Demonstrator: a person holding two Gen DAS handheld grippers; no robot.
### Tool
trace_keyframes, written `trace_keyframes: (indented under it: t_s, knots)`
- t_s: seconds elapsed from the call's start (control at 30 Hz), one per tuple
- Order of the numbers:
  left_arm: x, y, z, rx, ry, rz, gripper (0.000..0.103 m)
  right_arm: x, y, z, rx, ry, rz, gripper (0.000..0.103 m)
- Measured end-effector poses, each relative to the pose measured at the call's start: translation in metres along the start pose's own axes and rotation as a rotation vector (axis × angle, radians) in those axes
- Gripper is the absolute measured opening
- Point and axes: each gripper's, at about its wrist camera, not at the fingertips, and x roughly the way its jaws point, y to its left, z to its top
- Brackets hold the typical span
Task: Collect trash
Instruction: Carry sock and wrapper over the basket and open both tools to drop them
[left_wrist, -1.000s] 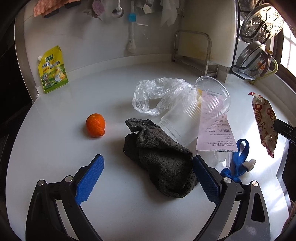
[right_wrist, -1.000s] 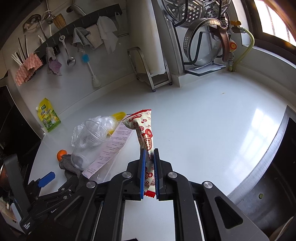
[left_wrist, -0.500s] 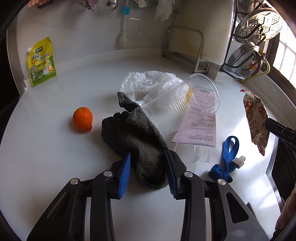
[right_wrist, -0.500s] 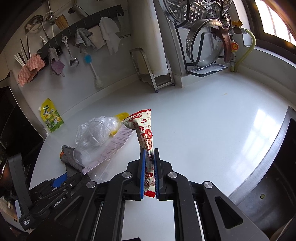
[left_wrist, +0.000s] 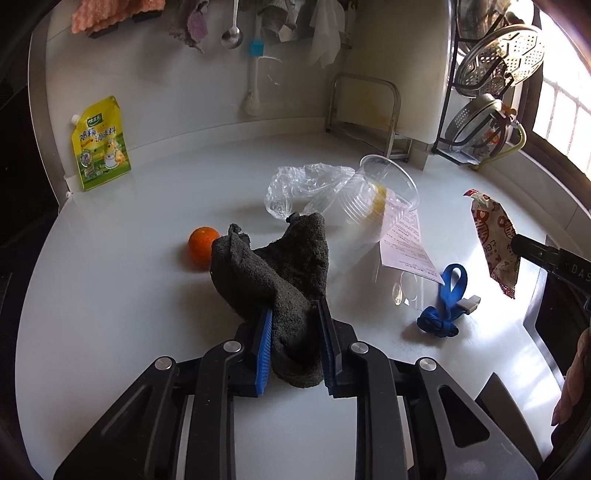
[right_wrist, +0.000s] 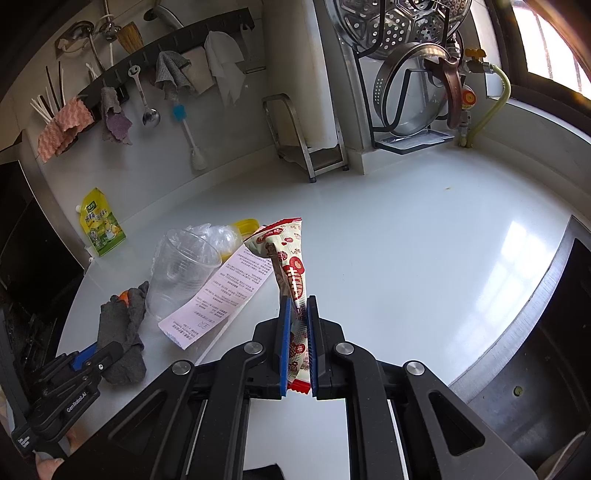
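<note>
My left gripper (left_wrist: 294, 314) is shut on a dark grey cloth (left_wrist: 280, 266) and holds its near end off the white counter (left_wrist: 110, 295); it also shows in the right wrist view (right_wrist: 122, 332). My right gripper (right_wrist: 296, 301) is shut on a red and white snack wrapper (right_wrist: 288, 254), held upright above the counter; it shows at the right of the left wrist view (left_wrist: 495, 236). A clear plastic cup (left_wrist: 373, 199) lies tipped on a receipt (left_wrist: 406, 240), with a crumpled plastic bag (left_wrist: 303, 184) behind it.
An orange (left_wrist: 201, 245) sits left of the cloth. A blue strap (left_wrist: 445, 302) lies right of the receipt. A yellow sauce pouch (left_wrist: 99, 144) leans on the back wall. A metal stand (left_wrist: 365, 110) and a pot-lid rack (right_wrist: 410, 74) stand at the back right.
My left gripper moved in over the grey cloth, closed on it and has lifted its near end. My right gripper has kept hold of the wrapper.
</note>
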Motion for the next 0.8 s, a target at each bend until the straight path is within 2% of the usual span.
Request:
trace_keyframes:
  t_s: [0.4, 0.8]
  knots:
    - [-0.043, -0.001, -0.022, 0.057, -0.056, 0.004, 0.022, -0.031, 0.01, -0.028, -0.013, 0.008, -0.05, 0.008]
    - [-0.092, -0.005, -0.059, 0.087, -0.098, -0.034, 0.022, -0.087, 0.027, -0.082, -0.013, -0.001, -0.096, 0.008]
